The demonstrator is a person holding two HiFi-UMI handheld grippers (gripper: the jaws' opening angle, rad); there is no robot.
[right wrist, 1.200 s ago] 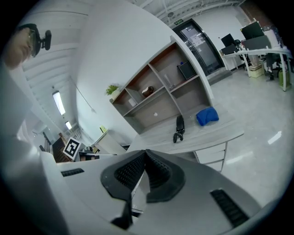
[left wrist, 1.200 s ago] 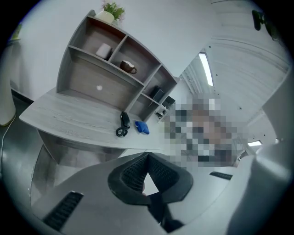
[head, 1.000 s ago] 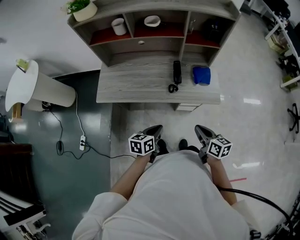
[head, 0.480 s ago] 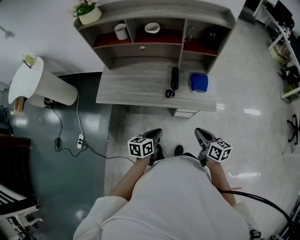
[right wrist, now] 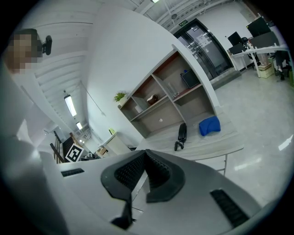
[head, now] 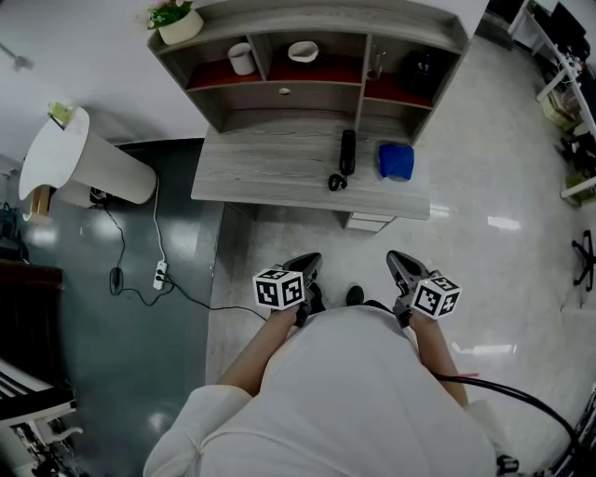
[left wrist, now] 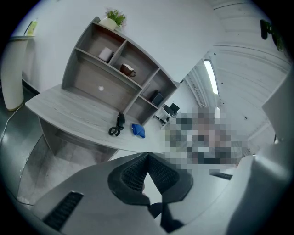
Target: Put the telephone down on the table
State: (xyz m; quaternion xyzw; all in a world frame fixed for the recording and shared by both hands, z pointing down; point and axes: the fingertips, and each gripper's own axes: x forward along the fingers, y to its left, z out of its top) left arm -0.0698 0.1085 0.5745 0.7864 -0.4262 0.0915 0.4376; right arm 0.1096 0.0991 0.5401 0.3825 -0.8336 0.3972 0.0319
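Note:
The black telephone handset point(head: 347, 151) lies on the grey wooden desk point(head: 270, 172), its coiled cord point(head: 336, 182) curled at its near end. It also shows in the left gripper view as the handset point(left wrist: 120, 120) and in the right gripper view as the handset point(right wrist: 182, 131). Both grippers are held close to the person's body, well short of the desk. My left gripper point(head: 308, 265) is shut with nothing in it, its tips point(left wrist: 146, 156) meeting. My right gripper point(head: 398, 261) is shut and empty too, pads together point(right wrist: 144, 152).
A blue cloth-like object point(head: 396, 161) lies right of the handset. The shelf unit point(head: 307, 56) above the desk holds a white cup point(head: 242, 58), a bowl point(head: 302, 51) and a potted plant point(head: 174, 20). A white lamp-like object point(head: 79, 163) and a power strip point(head: 159, 275) are at left.
The head view has shifted slightly, so the desk sits a little differently in frame. Both grippers stay shut near the body and the handset has not moved.

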